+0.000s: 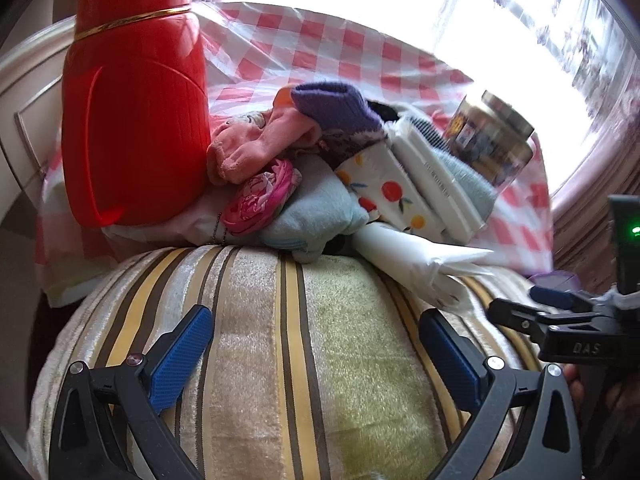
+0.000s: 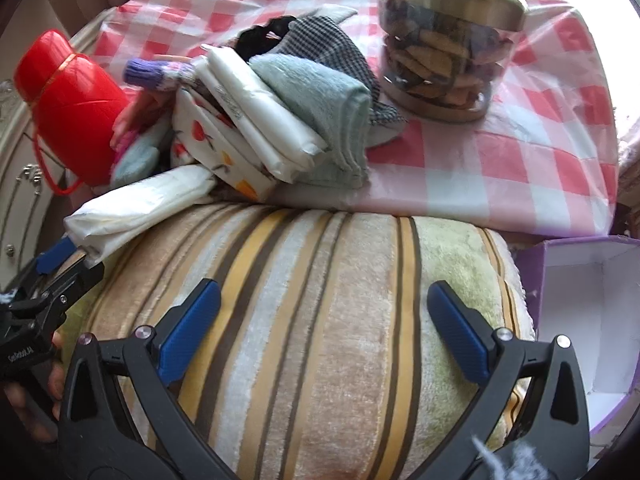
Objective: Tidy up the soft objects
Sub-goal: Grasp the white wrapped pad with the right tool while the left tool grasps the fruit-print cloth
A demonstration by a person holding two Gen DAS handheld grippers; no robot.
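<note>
A striped velvet cushion fills the foreground of both views. My left gripper is open, its fingers spread over the cushion top. My right gripper is open too, over the same cushion; it also shows at the right of the left wrist view. Behind the cushion lies a heap of soft things: pink cloth, purple sock, light blue towel, fruit-print cloth, white packets.
A red thermos stands left of the heap. A glass jar with a metal lid stands on the red checked tablecloth. An open purple box sits at the right. White cabinet at far left.
</note>
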